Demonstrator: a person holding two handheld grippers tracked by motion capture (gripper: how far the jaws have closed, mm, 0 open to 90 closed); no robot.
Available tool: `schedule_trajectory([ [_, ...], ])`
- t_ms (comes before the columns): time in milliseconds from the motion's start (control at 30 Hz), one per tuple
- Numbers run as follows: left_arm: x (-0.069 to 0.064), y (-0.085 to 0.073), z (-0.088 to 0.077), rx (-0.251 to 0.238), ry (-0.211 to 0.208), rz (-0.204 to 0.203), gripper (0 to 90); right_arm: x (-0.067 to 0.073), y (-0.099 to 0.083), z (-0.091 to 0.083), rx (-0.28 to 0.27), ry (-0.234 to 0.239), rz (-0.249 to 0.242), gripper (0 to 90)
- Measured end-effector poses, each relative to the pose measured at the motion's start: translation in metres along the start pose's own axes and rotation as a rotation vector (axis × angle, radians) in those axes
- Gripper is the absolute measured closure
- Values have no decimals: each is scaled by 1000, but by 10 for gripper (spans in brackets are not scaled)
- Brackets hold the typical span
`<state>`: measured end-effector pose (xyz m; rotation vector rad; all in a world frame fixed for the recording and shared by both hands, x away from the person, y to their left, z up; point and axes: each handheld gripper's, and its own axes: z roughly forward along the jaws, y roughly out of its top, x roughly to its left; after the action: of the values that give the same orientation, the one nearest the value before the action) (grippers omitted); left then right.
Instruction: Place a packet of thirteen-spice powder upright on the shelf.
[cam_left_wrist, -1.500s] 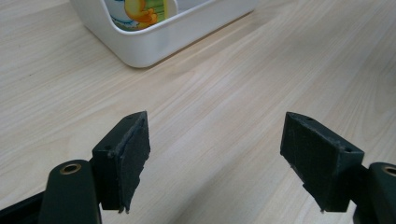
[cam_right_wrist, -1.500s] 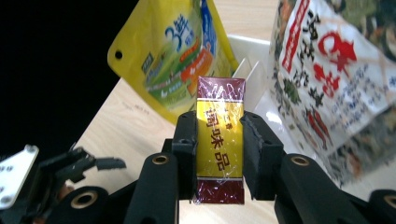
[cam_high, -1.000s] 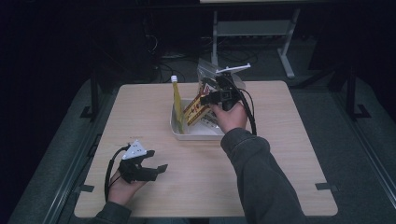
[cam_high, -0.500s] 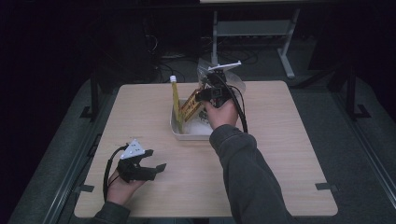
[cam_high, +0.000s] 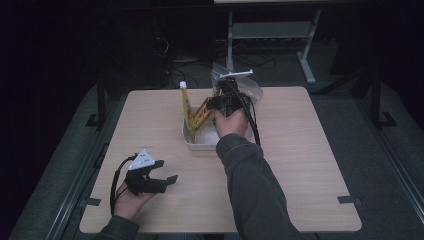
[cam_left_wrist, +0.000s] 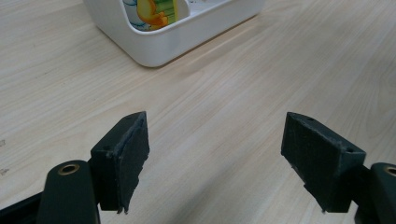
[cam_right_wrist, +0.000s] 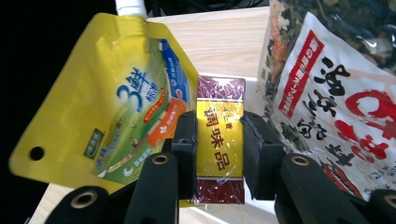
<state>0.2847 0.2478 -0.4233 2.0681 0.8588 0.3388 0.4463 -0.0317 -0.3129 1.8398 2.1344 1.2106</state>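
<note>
My right gripper (cam_right_wrist: 218, 154) is shut on a gold and maroon seasoning box (cam_right_wrist: 219, 140), its pads pressing the box's two sides. In the high view the right gripper (cam_high: 216, 104) holds that box (cam_high: 202, 116) tilted over the white bin (cam_high: 200, 144). A yellow spouted pouch (cam_right_wrist: 112, 112) stands in the bin to the left of the box, also visible as the yellow spouted pouch (cam_high: 185, 106). A clear snack bag (cam_right_wrist: 336, 93) with red and white print lies to the right. My left gripper (cam_left_wrist: 215, 163) is open over bare tabletop, seen near the front left as left gripper (cam_high: 165, 179).
The white bin's corner (cam_left_wrist: 163, 44) lies ahead of the left gripper. The wooden table (cam_high: 310, 150) has bare room on its right half and front. A metal stand (cam_high: 270, 30) is on the dark floor behind the table.
The right hand has shifted left and a little down with the box, toward the yellow pouch over the bin. The left gripper has stayed in place.
</note>
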Motion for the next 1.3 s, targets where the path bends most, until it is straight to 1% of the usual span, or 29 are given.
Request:
schedule_trajectory([
  [100, 0, 0, -1, -4, 1, 2, 230, -2, -2, 5, -3, -6, 8, 680],
  [200, 1, 0, -1, -6, -2, -5, 230, -2, -6, 8, -3, -14, 11, 676],
  [267, 1, -1, -1, -6, -4, -5, 231, 0, -8, 8, -14, -25, -4, 672],
  [433, 1, 0, -2, -12, -5, -7, 230, 3, -13, 7, -26, -30, -24, 653],
  [500, 1, 0, -2, -9, -6, -7, 231, 2, -15, 5, -28, -12, -19, 622],
  [567, 0, 0, -2, -10, -8, -7, 231, 1, -17, 4, -18, 1, -12, 578],
  [633, -1, 0, -2, -9, -8, -5, 231, 1, -20, 4, -13, 16, -12, 578],
  [700, -2, 1, -2, -8, -9, -1, 231, 2, -22, 4, -8, 24, -23, 580],
  [767, -2, 1, -1, -7, -11, 1, 231, 1, -23, 5, -10, 37, -20, 572],
  [933, -1, 0, -1, -6, -10, -3, 231, 1, -22, 11, -9, 95, 2, 549],
  [1033, 0, 0, -2, -4, -11, -6, 231, 2, -22, 15, -2, 116, -8, 544],
  [1133, 0, 0, -2, -8, -9, -6, 231, 3, -22, 17, 5, 117, -17, 541],
  [1233, 1, 0, -2, -7, -8, -6, 231, 2, -23, 16, 13, 114, -28, 526],
  [1300, 0, 0, -2, -5, -8, -5, 231, 1, -24, 13, 15, 128, -33, 517],
])
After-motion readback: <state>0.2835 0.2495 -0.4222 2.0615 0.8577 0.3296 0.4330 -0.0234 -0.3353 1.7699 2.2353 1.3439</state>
